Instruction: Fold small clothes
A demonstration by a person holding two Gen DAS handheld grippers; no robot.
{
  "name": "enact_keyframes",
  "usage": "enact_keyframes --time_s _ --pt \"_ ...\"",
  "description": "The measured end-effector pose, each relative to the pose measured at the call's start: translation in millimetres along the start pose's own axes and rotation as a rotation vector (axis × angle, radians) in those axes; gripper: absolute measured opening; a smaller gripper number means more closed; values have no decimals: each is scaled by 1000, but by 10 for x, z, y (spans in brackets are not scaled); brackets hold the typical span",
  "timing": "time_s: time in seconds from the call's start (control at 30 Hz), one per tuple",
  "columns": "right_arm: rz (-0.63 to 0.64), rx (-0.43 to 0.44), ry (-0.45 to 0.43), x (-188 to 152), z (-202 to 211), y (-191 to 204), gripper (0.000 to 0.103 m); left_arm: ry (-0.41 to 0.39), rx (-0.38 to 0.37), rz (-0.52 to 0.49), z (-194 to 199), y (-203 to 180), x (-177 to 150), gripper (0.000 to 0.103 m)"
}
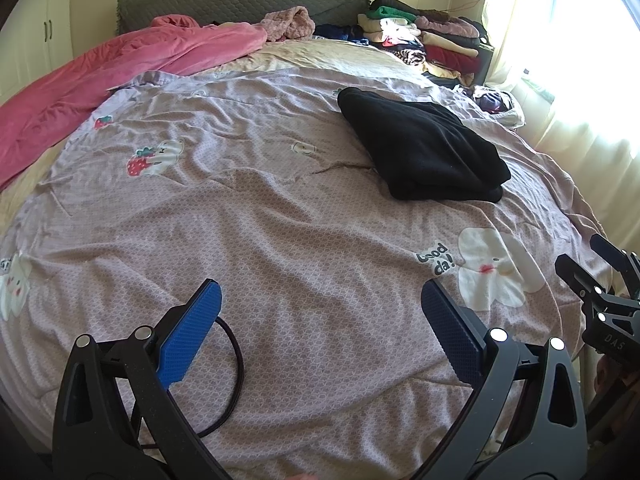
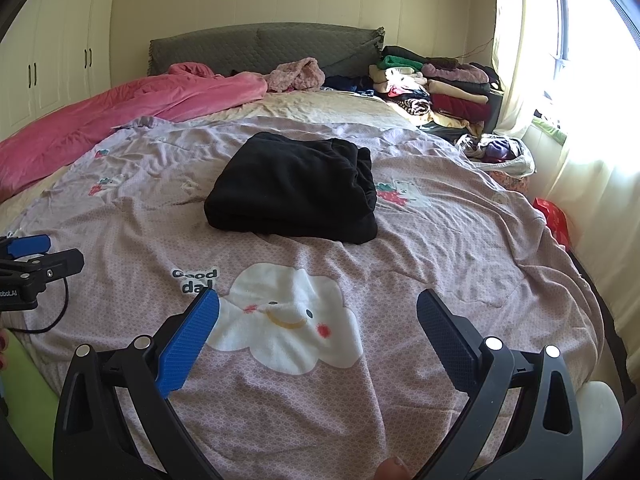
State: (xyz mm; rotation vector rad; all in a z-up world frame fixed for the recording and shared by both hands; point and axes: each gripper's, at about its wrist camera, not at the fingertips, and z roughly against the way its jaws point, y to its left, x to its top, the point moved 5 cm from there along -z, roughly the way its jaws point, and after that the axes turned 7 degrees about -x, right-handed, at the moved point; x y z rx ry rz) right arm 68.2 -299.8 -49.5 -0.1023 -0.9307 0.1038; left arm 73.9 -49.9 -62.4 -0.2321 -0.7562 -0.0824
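Observation:
A black garment (image 1: 420, 146) lies folded into a thick rectangle on the lilac printed bedcover (image 1: 280, 220), right of middle; in the right wrist view it (image 2: 294, 190) sits straight ahead. My left gripper (image 1: 320, 300) is open and empty, hovering over the near part of the bedcover, well short of the garment. My right gripper (image 2: 318, 308) is open and empty above a white cloud print (image 2: 280, 320), short of the garment. Each gripper shows at the edge of the other's view: the right one (image 1: 600, 280), the left one (image 2: 32, 256).
A pink quilt (image 1: 100, 80) lies bunched at the far left. A stack of folded clothes (image 1: 432, 36) stands at the far right by the grey headboard (image 1: 240, 0). A bag of clothes (image 2: 500, 152) sits by the curtained window. A black cable (image 1: 232, 380) lies beside my left gripper.

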Motion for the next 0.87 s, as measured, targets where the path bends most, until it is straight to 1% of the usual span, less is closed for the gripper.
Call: enact_keyframes --time_s 0.13,0.3,0.4,0.43,0.5,0.57,0.63,0.67,0.7,0.73,0.77,0.8,0.87 --pt "-4 -6 3 -12 -2 -8 99 7 12 -5 -5 21 -29 94" --pt "-17 -26 12 -37 -13 -61 99 28 45 -15 -26 37 -48 94" --pt "-55 -82 18 -102 4 -206 99 50 82 5 -66 126 -57 94" --pt "-71 -108 21 -138 16 -278 99 51 81 18 -68 158 -61 94" --pt "-114 -179 27 -237 44 -517 99 53 51 58 -64 270 -60 94" --pt "-188 -258 47 -384 91 -910 99 40 49 109 -46 432 -16 94" --pt "-268 -347 80 -557 121 -1363 99 30 69 171 -12 714 72 94" --pt "-327 -409 113 -709 126 -1730 99 25 95 225 19 975 145 94" --pt "-367 -465 141 -833 123 -2007 99 16 116 270 57 1182 208 94" --pt "-418 -540 174 -991 129 -2353 99 9 140 312 100 1393 270 94" --pt "-457 -596 199 -1129 134 -2616 99 2 177 358 159 1655 338 94" --pt "-514 -671 244 -1336 127 -3010 99 -15 227 405 258 1998 435 94" --pt "-648 -812 342 -1762 146 -3694 99 -38 324 447 411 2508 578 94"
